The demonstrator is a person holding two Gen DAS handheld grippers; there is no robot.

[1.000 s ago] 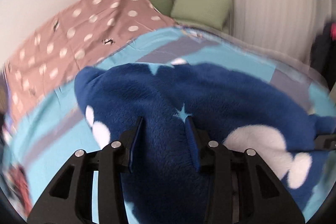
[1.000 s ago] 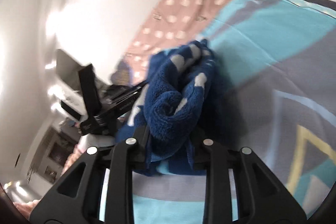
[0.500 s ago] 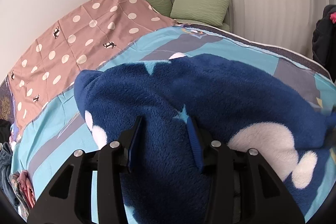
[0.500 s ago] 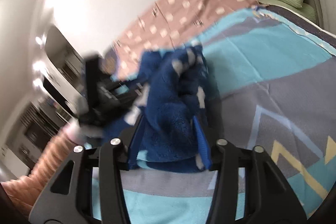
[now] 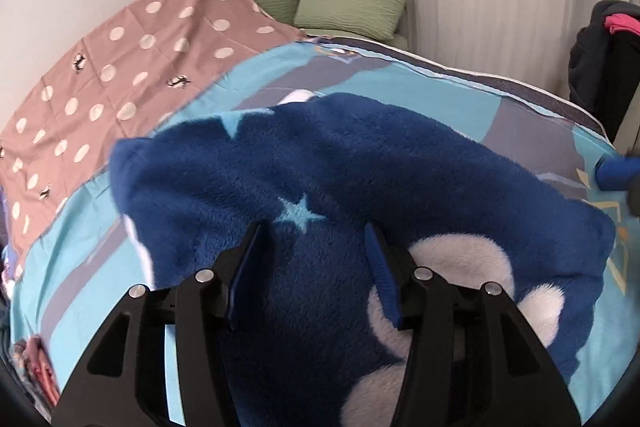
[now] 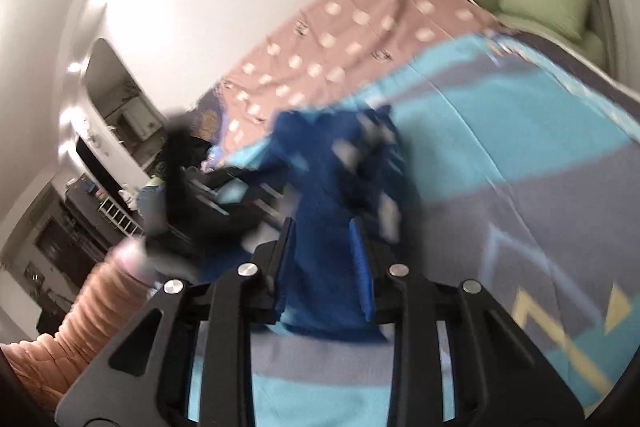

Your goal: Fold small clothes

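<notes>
A dark blue fleece garment (image 5: 360, 155) with white patches and a pale star lies spread on the bed cover (image 5: 400, 75). My left gripper (image 5: 316, 247) sits over its near part. Fleece fills the gap between the widening jaws, which are opening and no longer pinch it. The right gripper's blue tip (image 5: 616, 171) shows at the far right edge. In the blurred right wrist view my right gripper (image 6: 322, 239) is closing on a bunched end of the garment (image 6: 320, 155) and holds it up. The left gripper (image 6: 208, 195) is a black blur beyond.
A pink dotted sheet (image 5: 140, 59) covers the bed's far left, and green pillows (image 5: 352, 3) lie at the head by the curtain. Dark clothes (image 5: 600, 59) hang at the right. A peach ribbed sleeve (image 6: 92, 307) and room furniture (image 6: 100, 155) show at the left.
The left jaws have spread wider around the fleece. The right gripper has risen and rolled with the garment's end, so the fleece hangs longer and narrower between its fingers.
</notes>
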